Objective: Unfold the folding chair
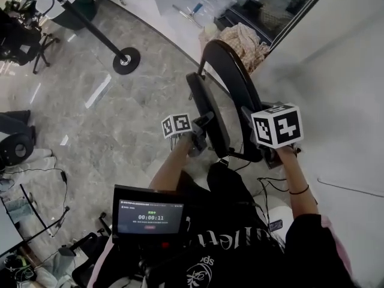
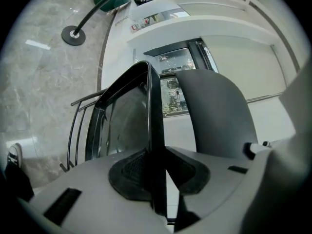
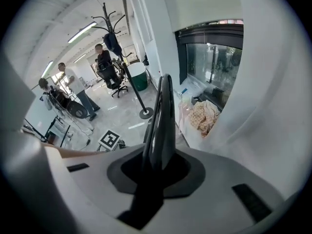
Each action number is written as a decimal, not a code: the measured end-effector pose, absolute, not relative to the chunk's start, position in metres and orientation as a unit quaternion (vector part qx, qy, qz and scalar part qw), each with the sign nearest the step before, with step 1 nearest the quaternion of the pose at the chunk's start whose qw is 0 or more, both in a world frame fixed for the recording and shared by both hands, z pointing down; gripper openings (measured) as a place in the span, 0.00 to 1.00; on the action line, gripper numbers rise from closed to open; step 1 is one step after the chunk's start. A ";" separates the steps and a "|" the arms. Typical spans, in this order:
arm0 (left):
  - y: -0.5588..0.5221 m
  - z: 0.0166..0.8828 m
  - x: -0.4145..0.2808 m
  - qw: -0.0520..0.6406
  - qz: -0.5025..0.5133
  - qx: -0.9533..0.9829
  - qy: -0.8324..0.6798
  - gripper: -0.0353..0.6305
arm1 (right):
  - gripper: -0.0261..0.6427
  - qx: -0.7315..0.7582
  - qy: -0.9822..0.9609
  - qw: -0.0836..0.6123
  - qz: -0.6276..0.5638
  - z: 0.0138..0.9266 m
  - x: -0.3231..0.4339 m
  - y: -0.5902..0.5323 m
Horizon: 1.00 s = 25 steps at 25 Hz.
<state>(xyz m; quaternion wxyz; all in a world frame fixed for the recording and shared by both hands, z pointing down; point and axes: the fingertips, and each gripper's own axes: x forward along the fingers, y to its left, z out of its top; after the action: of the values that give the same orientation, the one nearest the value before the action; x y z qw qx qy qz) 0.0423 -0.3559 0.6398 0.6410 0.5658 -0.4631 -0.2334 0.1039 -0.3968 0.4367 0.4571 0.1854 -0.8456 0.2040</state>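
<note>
Left hand-held gripper (image 2: 163, 177) and right hand-held gripper (image 3: 156, 172), each tight on a folding chair (image 1: 225, 95) edge; timer screen (image 1: 150, 216): "00:00:11".

surface: grey marbled floor (image 1: 90, 119) | on it: black folding chair (image 1: 208, 110) | round black stand base (image 1: 126, 57) | loose cable (image 1: 62, 176) — left edge

The folding chair (image 1: 231, 83) stands close against a white wall (image 1: 342, 71) on its right, leaving little room to pass on that side. Left of the chair the marble floor (image 1: 120, 119) lies open, with a post's round base (image 1: 126, 59) well off to the far left. Just beyond the chair a cloth bundle (image 1: 245, 41) crowds the far end. On the chair's near side the left gripper (image 1: 197, 141) and right gripper (image 1: 267, 153) clamp its two panels, and a screen (image 1: 149, 216) sits behind them. The slot between the panels is narrow.
</note>
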 end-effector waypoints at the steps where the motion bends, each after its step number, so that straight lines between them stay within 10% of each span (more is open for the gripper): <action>1: -0.349 0.639 0.032 0.639 -0.226 0.571 -0.463 0.18 | 0.15 0.190 -0.845 0.453 0.213 0.437 0.096 -0.389; 25: -0.147 0.646 -0.206 0.623 -0.218 0.586 -0.471 0.20 | 0.16 0.155 -0.855 0.460 0.183 0.440 -0.148 -0.186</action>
<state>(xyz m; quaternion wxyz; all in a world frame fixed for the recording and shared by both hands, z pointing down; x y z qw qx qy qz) -0.2056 -0.1474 0.6456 0.6230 0.5855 -0.4708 -0.2176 -0.1479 -0.1860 0.4396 0.4597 0.1552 -0.8551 0.1826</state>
